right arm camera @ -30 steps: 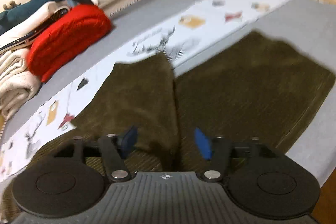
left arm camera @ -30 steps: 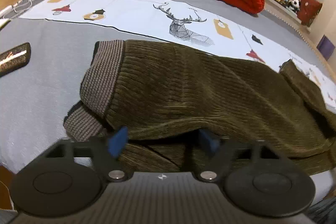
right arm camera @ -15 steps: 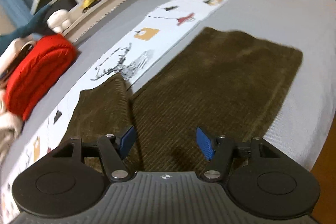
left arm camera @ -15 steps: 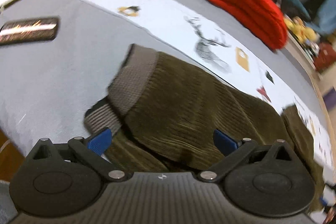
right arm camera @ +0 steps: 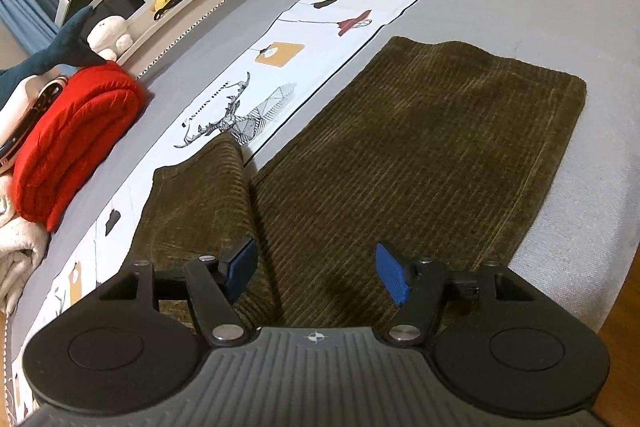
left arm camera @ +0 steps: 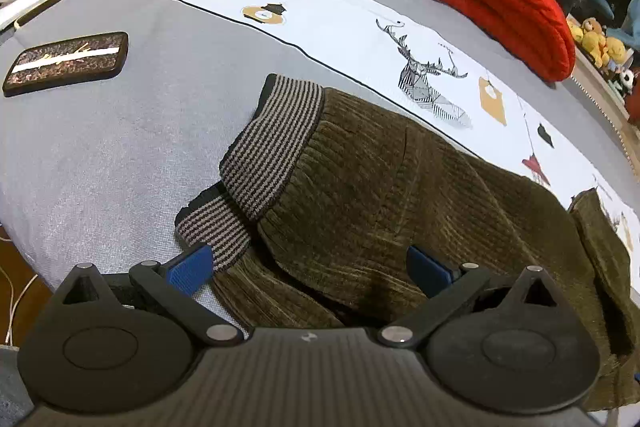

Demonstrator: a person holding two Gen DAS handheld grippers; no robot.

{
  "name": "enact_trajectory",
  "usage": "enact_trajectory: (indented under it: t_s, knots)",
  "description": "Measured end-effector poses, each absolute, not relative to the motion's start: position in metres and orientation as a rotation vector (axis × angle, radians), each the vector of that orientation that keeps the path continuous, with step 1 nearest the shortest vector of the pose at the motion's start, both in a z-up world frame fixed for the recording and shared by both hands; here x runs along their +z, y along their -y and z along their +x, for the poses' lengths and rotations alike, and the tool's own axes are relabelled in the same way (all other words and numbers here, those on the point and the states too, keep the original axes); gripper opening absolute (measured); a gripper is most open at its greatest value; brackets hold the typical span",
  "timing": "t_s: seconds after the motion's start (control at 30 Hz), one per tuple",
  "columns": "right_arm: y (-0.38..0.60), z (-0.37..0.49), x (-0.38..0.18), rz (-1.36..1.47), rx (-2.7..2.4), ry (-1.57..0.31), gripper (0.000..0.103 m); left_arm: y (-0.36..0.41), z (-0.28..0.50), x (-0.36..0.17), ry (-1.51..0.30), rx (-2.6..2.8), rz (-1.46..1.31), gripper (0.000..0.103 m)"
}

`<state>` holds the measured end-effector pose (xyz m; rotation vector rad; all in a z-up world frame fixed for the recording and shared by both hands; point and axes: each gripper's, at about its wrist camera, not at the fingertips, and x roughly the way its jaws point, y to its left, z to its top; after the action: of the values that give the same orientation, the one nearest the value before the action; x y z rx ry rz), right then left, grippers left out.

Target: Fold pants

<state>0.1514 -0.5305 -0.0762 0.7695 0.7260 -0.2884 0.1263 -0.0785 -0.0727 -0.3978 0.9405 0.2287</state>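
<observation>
From the left wrist view, the left gripper (left arm camera: 306, 269) has its jaws spread as wide as they go, and nothing is pinched between its blue pads (left arm camera: 188, 266). It hangs over the near edge of the green pants (left arm camera: 392, 195), which lie on the grey bed (left arm camera: 100, 147). The striped waistband (left arm camera: 272, 151) is bunched and doubled over there, with one striped layer poking out under the other. A dark phone (left arm camera: 66, 61) lies well apart on the bed, and a red blanket (left arm camera: 500, 3) sits far back. From the right wrist view, the right gripper (right arm camera: 316, 271) is partly spread with its jaws free, gripping nothing, right above the pants (right arm camera: 420, 147). One pant leg lies flat and smooth toward the bed's edge. A smaller flap of the same cloth (right arm camera: 196, 203) sits beside it, on the white strip with the deer picture (right arm camera: 236, 115). Things could go wrong from here. If the left gripper grabs only the top striped layer, the waistband may stay lumpy. If the two grippers lift unevenly, the smooth leg could wrinkle or slide toward the bed's edge.
</observation>
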Motion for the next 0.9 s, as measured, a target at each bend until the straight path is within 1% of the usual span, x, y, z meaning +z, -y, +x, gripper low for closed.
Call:
enact_trajectory:
  t_s: [0.4,0.67,0.8,0.9]
  knots:
    - [0.521,0.154,-0.071,0.669,-0.277,-0.714,0.068,0.071,0.129,-0.08,-0.976,0.288,-0.397,0.103]
    - [0.502,0.159,-0.06,0.587,-0.214,-0.674,0.068,0.071,0.126,-0.066,-0.89,0.275,-0.443,0.103]
    - [0.482,0.169,-0.053,0.526,-0.151,-0.652,0.071,0.081,0.135,-0.071,-0.93,0.27,-0.409,0.103]
    - [0.456,0.189,-0.05,0.412,-0.09,-0.644,0.071,0.092,0.138,-0.075,-0.95,0.265,-0.344,0.103]
